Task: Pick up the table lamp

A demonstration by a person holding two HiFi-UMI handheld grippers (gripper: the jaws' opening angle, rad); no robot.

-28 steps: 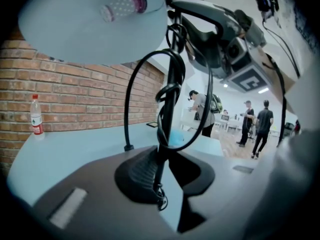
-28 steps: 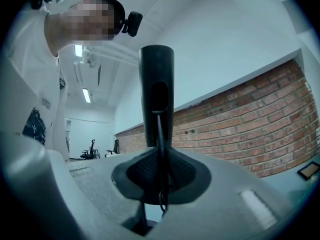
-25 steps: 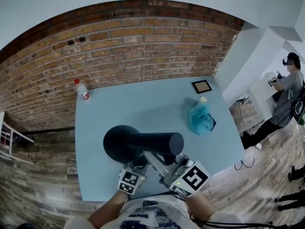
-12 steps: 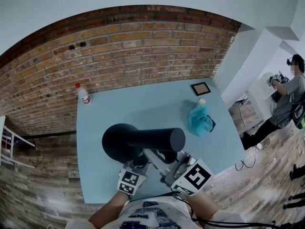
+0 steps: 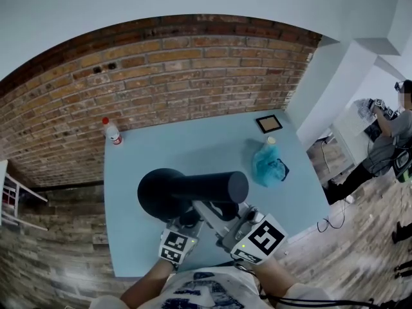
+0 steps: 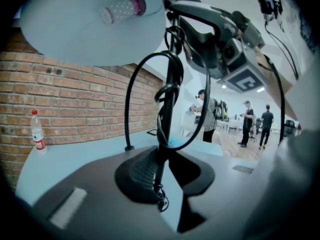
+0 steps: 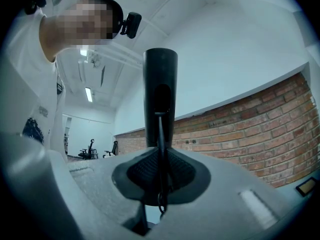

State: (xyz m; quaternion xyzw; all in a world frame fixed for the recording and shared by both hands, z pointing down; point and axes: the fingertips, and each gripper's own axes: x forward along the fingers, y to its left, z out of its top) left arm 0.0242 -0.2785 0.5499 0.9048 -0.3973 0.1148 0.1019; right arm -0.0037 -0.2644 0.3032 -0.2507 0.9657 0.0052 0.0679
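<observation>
Brick wall (image 5: pixel 193 69) at back, open office off to the right w/ a person (image 5: pixel 393 131) at a desk. A pale blue table (image 5: pixel 193 150) fills the middle.

The black lamp (image 5: pixel 212 188) is the big item. It sits directly ahead of both claws, over the table's near edge. Its round shade (image 5: pixel 161 195) is ahead-left of the left claw, and a thick cylinder part (image 7: pixel 160 94) rises just beyond the right claw. The left claw (image 6: pixel 162 178) is clamped on the thin stem (image 6: pixel 167 109), w/ the cable (image 6: pixel 131 99) looping past. The right claw (image 7: pixel 160 184) is closed on a thin rod of the same lamp, under the cylinder.

Change vs a sec ago: v. little. Lamp, claws and grips look the same in head view. Only the framing has slid, so wall and table sit a bit lower in shot. The desk person has shifted.

My read: the two-claw hold is set and stable, so the lift is slow or done. The lamp's foot shows in no view, so I can't tell if it's clear of the table.

Smaller stuff:
- A teal bag (image 5: pixel 267 163) is ahead-right of the right claw, well apart.
- A dark square frame (image 5: pixel 269 123) lies beyond the bag.
- A red-capped bottle (image 5: pixel 112 131) stands far ahead-left of the left claw, by the wall.

Writing: none legible. The bottle label is too small to read, and no brand shows on the lamp. The claw cubes (image 5: pixel 261 240) carry only black-white square markers.
</observation>
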